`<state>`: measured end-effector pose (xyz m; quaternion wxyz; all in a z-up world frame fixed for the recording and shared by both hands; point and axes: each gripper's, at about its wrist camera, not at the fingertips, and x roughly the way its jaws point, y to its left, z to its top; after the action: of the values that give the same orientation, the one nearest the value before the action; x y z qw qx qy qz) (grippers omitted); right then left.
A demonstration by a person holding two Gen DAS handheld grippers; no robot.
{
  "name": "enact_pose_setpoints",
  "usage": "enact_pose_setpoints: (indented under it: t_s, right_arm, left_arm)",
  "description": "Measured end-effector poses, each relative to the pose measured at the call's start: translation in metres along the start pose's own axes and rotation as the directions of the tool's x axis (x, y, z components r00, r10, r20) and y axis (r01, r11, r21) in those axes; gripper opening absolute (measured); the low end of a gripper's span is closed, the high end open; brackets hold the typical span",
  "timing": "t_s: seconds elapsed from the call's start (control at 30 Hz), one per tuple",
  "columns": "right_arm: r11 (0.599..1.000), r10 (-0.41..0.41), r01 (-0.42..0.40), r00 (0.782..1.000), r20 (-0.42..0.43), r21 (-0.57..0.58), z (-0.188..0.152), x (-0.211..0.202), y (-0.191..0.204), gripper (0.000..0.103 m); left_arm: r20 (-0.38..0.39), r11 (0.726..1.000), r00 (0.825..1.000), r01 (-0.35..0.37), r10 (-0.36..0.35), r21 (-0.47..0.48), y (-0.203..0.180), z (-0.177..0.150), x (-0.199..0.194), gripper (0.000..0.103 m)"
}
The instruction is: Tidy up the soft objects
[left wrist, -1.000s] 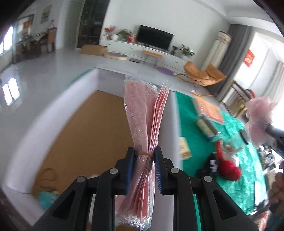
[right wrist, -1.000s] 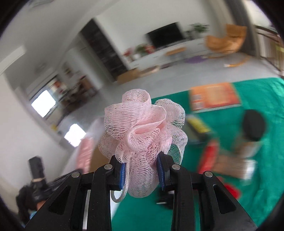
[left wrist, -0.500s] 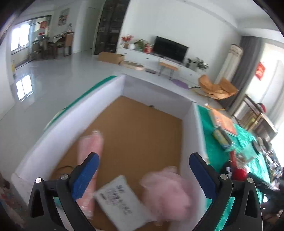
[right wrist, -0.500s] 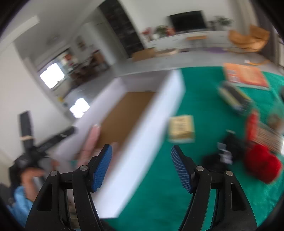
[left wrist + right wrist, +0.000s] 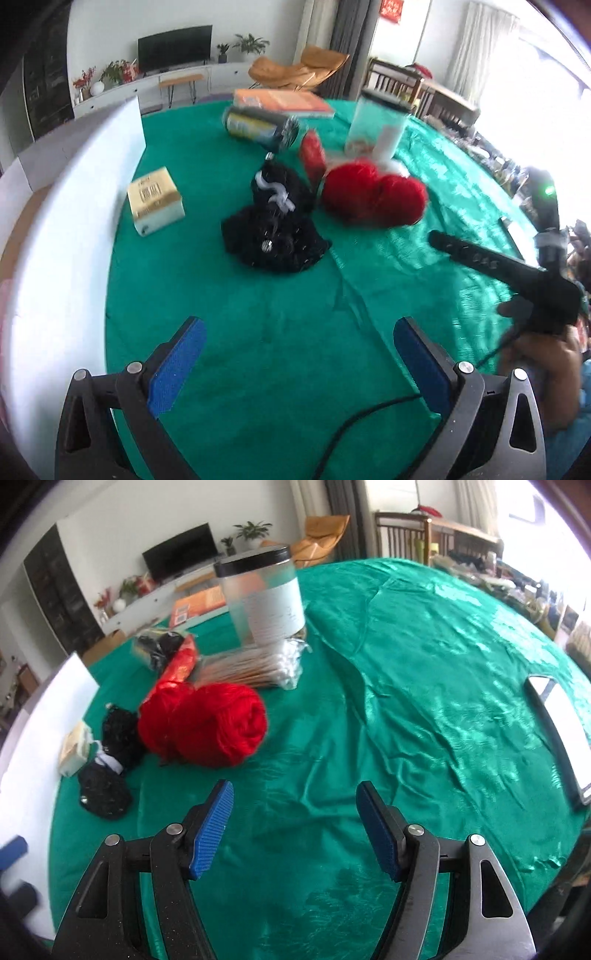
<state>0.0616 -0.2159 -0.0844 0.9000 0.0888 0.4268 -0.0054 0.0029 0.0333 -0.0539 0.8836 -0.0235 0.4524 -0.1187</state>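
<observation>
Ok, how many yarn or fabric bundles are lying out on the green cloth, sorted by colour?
red yarn bundle: 1
black mesh bundle: 1
Total: 2

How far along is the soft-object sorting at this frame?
Both loads are gone: the left gripper and right gripper are open and empty. Nothing is in hand. Still on the green cloth: red yarn and the black mesh bundle, outside the white box.
</observation>
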Motion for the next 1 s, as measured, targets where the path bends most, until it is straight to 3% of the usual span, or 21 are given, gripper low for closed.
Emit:
enact_pose_setpoints:
  t_s: [0.17,0.37,0.5,1.0]
  right_arm:
    - [0.997,-0.074,0.074,0.996,-0.053,0.003,0.0,0.013,-0.003,0.072]
    - [0.995,-0.1,0.099,0.993,-0.06,-0.013,-0.017,-0.012,0.008,0.072]
    - [0.995,-0.096,0.096,0.994,-0.06,-0.008,-0.021,-0.015,0.006,0.074]
    - [0.992,-0.117,0.114,0.99,-0.073,-0.049,-0.023,-0.013,0.016,0.082]
  left_arm:
    - [-0.04,0.998,0.997,-0.063,0.063,0.0,0.008,0.003,0.037,0.101]
    - [-0.033,0.995,0.994,-0.1,0.1,0.008,0.012,0.007,0.061,0.101]
    - [-0.007,0.99,0.991,-0.137,0.137,0.037,0.012,0.007,0.065,0.103]
    - [-0.004,0.989,0.989,-0.145,0.145,0.032,0.016,0.014,0.069,0.103]
